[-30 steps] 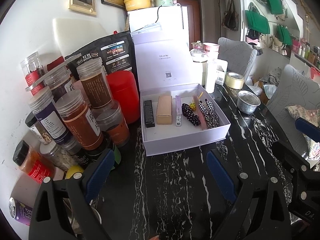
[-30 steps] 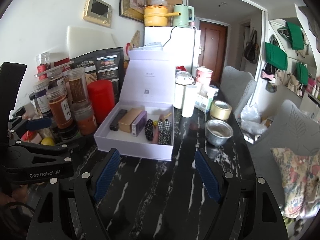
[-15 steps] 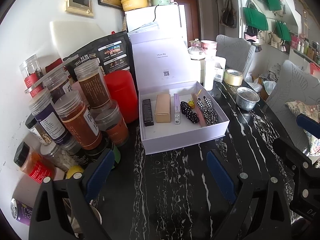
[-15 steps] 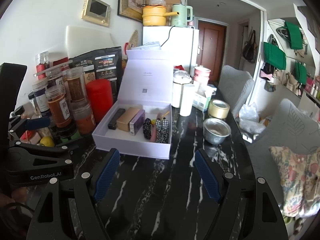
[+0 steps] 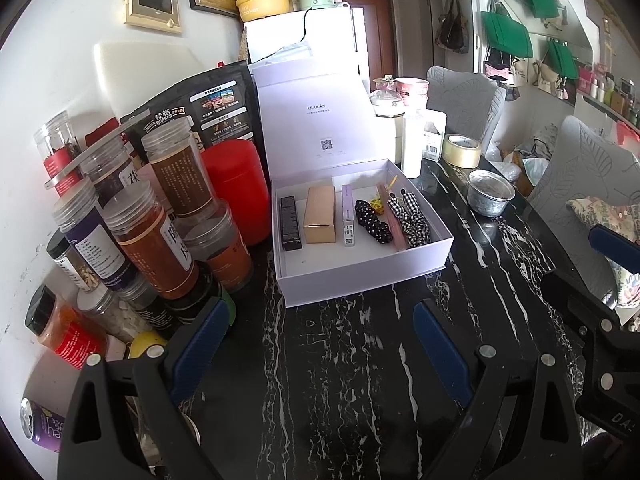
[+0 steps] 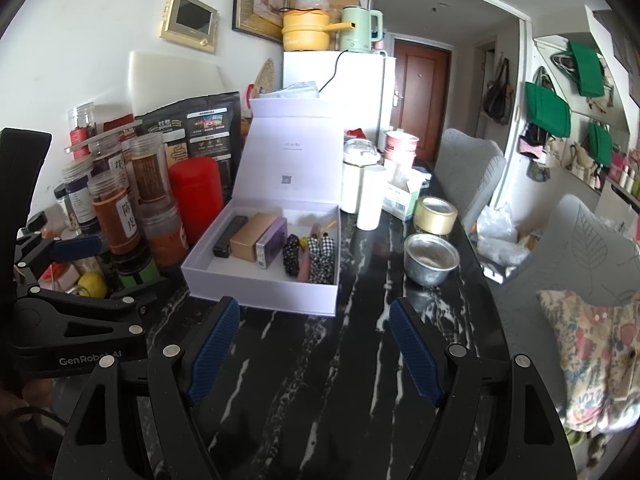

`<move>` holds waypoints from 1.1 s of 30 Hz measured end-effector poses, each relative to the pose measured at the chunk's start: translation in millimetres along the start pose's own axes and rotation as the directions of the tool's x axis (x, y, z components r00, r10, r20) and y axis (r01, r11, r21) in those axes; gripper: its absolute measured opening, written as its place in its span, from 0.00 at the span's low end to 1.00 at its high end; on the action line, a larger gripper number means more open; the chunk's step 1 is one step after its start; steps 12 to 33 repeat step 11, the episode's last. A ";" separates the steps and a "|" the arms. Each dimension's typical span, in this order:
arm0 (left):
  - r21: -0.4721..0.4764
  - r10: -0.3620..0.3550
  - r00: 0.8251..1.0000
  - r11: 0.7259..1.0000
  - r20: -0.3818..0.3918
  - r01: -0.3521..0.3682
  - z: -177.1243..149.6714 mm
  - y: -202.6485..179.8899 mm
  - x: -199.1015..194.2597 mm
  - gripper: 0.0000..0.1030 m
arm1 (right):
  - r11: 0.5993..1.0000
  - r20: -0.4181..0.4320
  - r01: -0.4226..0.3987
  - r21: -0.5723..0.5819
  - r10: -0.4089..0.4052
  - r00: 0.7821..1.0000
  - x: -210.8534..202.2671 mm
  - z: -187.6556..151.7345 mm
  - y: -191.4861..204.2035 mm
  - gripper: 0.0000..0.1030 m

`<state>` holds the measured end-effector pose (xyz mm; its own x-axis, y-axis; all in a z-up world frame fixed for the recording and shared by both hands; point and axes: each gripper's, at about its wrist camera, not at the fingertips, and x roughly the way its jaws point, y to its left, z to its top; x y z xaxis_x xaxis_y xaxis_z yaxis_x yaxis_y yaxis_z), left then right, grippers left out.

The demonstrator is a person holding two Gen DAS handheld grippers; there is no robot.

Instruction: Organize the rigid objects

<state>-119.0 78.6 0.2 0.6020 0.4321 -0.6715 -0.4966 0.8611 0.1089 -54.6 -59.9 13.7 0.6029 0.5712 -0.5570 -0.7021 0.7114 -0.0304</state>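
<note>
- Left gripper (image 5: 320, 334) – jaws spread apart, empty, above the black marble table (image 5: 360, 380).
- Right gripper (image 6: 314, 332) – likewise apart, holding nothing.
- Open lavender gift box (image 5: 360, 280) just ahead, holding a tan carton (image 5: 320, 220).

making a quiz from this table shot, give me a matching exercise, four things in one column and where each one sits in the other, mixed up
Things:
1. tan carton
2. tape roll
3. red canister
4. metal bowl

Places:
A. outside the white box, against its left wall
B. on the table right of the box, nearer the camera than the other thing there
C. inside the box, between a black case and a purple case
D. on the table right of the box, further back, beside a white bottle

Pairs: 1-C, 2-D, 3-A, 4-B
</note>
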 end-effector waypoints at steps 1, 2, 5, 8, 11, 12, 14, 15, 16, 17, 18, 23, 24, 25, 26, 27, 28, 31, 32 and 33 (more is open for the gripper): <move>0.000 0.000 1.000 1.000 0.000 0.000 0.0 -0.1 0.0 0.92 | 1.000 0.000 0.000 0.001 0.000 1.000 -0.1 0.1 0.2 0.76; 0.000 -0.001 1.000 1.000 -0.001 0.001 -0.1 -0.2 0.1 0.92 | 1.000 -0.001 0.000 0.001 0.000 1.000 0.2 0.1 -0.1 0.76; 0.003 -0.004 1.000 1.000 -0.005 0.004 -0.4 -2.0 1.2 0.92 | 1.000 -0.005 0.000 0.002 0.000 1.000 1.5 -0.6 -0.5 0.76; 0.003 -0.011 1.000 1.000 -0.007 0.011 -0.9 -2.9 2.8 0.92 | 1.000 -0.008 0.000 0.003 0.000 1.000 3.0 -1.2 -1.4 0.76; 0.000 -0.018 1.000 1.000 -0.017 0.018 -1.7 -3.2 6.5 0.92 | 1.000 -0.011 -0.001 0.007 0.001 1.000 4.1 -2.0 -2.6 0.76; 0.000 -0.018 1.000 1.000 -0.017 0.018 -1.7 -3.2 6.5 0.92 | 1.000 -0.011 -0.001 0.007 0.001 1.000 4.1 -2.0 -2.6 0.76; 0.000 -0.018 1.000 1.000 -0.017 0.018 -1.7 -3.2 6.5 0.92 | 1.000 -0.011 -0.001 0.007 0.001 1.000 4.1 -2.0 -2.6 0.76; 0.000 -0.018 1.000 1.000 -0.017 0.018 -1.7 -3.2 6.5 0.92 | 1.000 -0.011 -0.001 0.007 0.001 1.000 4.1 -2.0 -2.6 0.76; 0.000 -0.018 1.000 1.000 -0.017 0.018 -1.7 -3.2 6.5 0.92 | 1.000 -0.011 -0.001 0.007 0.001 1.000 4.1 -2.0 -2.6 0.76; 0.000 -0.018 1.000 1.000 -0.017 0.018 -1.7 -3.2 6.5 0.92 | 1.000 -0.011 -0.001 0.007 0.001 1.000 4.1 -2.0 -2.6 0.76; 0.000 -0.018 1.000 1.000 -0.017 0.018 -1.7 -3.2 6.5 0.92 | 1.000 -0.011 -0.001 0.007 0.001 1.000 4.1 -2.0 -2.6 0.76; 0.000 -0.018 1.000 1.000 -0.017 0.018 -1.7 -3.2 6.5 0.92 | 1.000 -0.011 -0.001 0.007 0.001 1.000 4.1 -2.0 -2.6 0.76; 0.000 -0.018 1.000 1.000 -0.017 0.018 -1.7 -3.2 6.5 0.92 | 1.000 -0.011 -0.001 0.007 0.001 1.000 4.1 -2.0 -2.6 0.76; 0.000 -0.018 1.000 1.000 -0.017 0.018 -1.7 -3.2 6.5 0.92 | 1.000 -0.011 -0.001 0.007 0.001 1.000 4.1 -2.0 -2.6 0.76; 0.000 -0.018 1.000 1.000 -0.017 0.018 -1.7 -3.2 6.5 0.92 | 1.000 -0.011 -0.001 0.007 0.001 1.000 4.1 -2.0 -2.6 0.76; 0.000 -0.018 1.000 1.000 -0.017 0.018 -1.7 -3.2 6.5 0.92 | 1.000 -0.011 -0.001 0.007 0.001 1.000 4.1 -2.0 -2.6 0.76; 0.000 -0.018 1.000 1.000 -0.017 0.018 -1.7 -3.2 6.5 0.92 | 1.000 -0.011 -0.001 0.007 0.001 1.000 4.1 -2.0 -2.6 0.76; 0.000 -0.018 1.000 1.000 -0.017 0.018 -1.7 -3.2 6.5 0.92 | 1.000 -0.011 -0.001 0.007 0.001 1.000 4.1 -2.0 -2.6 0.76; 0.000 -0.018 1.000 1.000 -0.017 0.018 -1.7 -3.2 6.5 0.92 | 1.000 -0.011 -0.001 0.007 0.001 1.000 4.1 -2.0 -2.6 0.76; 0.000 -0.018 1.000 1.000 -0.017 0.018 -1.7 -3.2 6.5 0.92 | 1.000 -0.011 -0.001 0.007 0.001 1.000 4.1 -2.0 -2.6 0.76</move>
